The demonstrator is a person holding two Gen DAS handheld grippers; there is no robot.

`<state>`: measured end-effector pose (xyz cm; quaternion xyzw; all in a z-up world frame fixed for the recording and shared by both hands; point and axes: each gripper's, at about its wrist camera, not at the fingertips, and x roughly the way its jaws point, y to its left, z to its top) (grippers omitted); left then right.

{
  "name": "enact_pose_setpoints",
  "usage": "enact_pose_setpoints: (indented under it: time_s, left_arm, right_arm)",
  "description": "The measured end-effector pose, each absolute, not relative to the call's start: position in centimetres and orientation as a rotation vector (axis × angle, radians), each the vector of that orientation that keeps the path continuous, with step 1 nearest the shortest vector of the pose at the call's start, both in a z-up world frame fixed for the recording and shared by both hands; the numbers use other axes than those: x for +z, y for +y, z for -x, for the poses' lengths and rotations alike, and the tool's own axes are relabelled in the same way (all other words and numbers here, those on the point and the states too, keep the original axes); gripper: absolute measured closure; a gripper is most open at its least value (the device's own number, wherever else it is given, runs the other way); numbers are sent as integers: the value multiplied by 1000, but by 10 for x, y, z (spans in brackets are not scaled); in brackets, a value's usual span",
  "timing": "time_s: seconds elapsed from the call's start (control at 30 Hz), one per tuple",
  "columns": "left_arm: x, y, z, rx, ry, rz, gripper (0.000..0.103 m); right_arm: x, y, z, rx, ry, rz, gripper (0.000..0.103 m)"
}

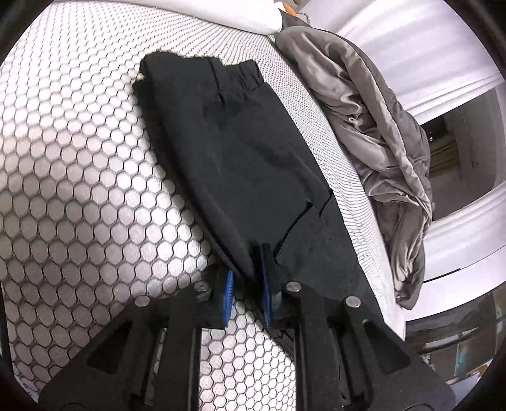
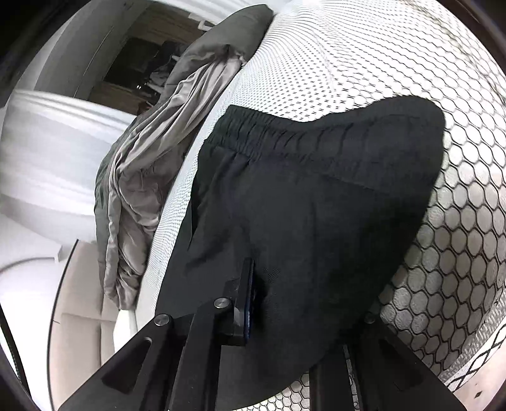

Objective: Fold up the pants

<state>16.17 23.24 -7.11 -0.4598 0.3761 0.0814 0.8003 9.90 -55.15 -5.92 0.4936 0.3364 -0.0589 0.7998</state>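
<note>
Black pants (image 1: 240, 142) lie folded lengthwise on a hexagon-patterned mattress (image 1: 79, 158), with the elastic waistband at the far end. My left gripper (image 1: 248, 278) is shut on the near end of the pants, a fold of black cloth pinched between its blue pads (image 1: 228, 294). In the right wrist view the pants (image 2: 316, 189) fill the middle, the gathered waistband running across the top. My right gripper (image 2: 262, 278) is shut on the cloth below the waistband. One of its fingers (image 2: 243, 300) shows; the fabric covers the other.
A crumpled grey blanket (image 1: 363, 110) (image 2: 142, 174) lies along the mattress (image 2: 458, 253) edge beside the pants. White moulded panels (image 1: 458, 237) stand beyond that edge. A white pillow (image 1: 221, 12) sits at the far end.
</note>
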Motion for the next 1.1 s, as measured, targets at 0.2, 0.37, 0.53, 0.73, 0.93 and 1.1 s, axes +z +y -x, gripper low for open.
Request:
enact_pose_setpoints:
  time_s: [0.2, 0.37, 0.53, 0.73, 0.93, 1.1]
  left_arm:
    - [-68, 254, -181, 252, 795, 960, 91]
    - [-62, 270, -171, 320, 772, 947, 91]
    - [-56, 257, -159, 245, 820, 917, 83]
    - [-26, 227, -140, 175, 764, 813, 42]
    - [-2, 209, -142, 147, 699, 713, 20]
    - [6, 190, -148, 98, 695, 680, 20]
  right_arm:
    - [-68, -570, -95, -73, 704, -1194, 89]
    - [-64, -563, -97, -98, 723, -1110, 89]
    - [-63, -558, -88, -3, 771, -1115, 79]
    - [-62, -578, -48, -58, 683, -1181, 69]
    - [-70, -604, -60, -101, 611, -1258, 61]
    - [-43, -607, -80, -184, 546, -1084, 84]
